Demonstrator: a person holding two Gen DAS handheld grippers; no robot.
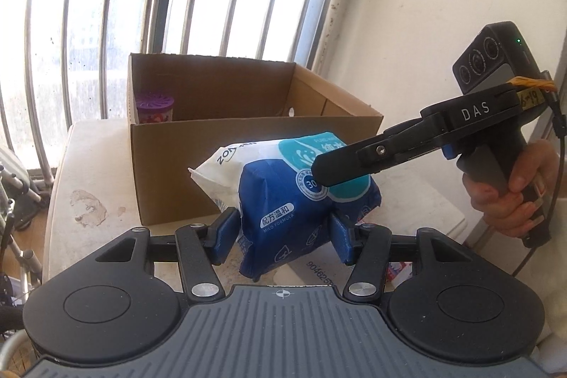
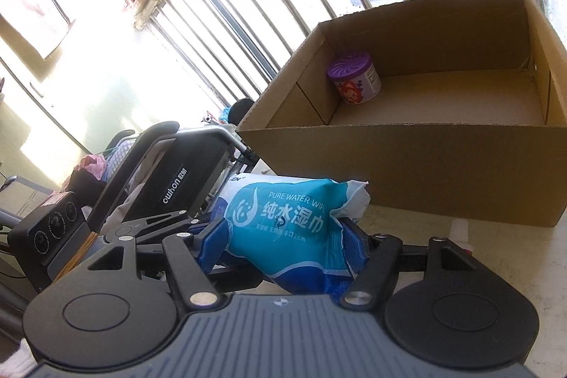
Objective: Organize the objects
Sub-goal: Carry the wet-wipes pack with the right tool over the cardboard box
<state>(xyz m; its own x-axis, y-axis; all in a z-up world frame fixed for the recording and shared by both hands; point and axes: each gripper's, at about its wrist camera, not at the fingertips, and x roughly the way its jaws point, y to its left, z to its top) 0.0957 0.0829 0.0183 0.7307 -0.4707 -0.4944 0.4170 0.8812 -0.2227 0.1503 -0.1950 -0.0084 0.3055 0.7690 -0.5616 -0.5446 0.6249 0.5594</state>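
Squarely pinched from two sides: wet wipes pack [image 1: 283,204], blue, teal and white, printed "PURE WATER". Sits just in front of the cardboard box [image 1: 248,144], outside it, over the pale tabletop [image 1: 88,172]; cannot tell whether its lower edge touches the surface. Leans tilted, white crimped end toward the box's front wall.

Gripped at the near end by the left gripper [image 1: 283,231], blue pads pressed against either side of the wrapper, tongs narrowed onto it. Clamped across the teal top by the right gripper [image 1: 319,170], reaching in from the right side of the left wrist view. Seen from the right wrist camera: wrapper creased and bunched between that tool's blue fingers [image 2: 212,243], tongs closed on the pack. Held at its pistol handle by the right hand [image 1: 510,197], fingers wrapped round.

Inside the box, tucked upright into the far left corner: small air freshener jar [image 2: 354,80] with a slotted purple lid and a cartoon label. Rest of the box floor bare brown card.

Behind the box: window bars [image 1: 106,6], bright daylight beyond. Left of the table, in the right wrist view: black wheelchair [image 2: 177,179] with a "ouhon" label.
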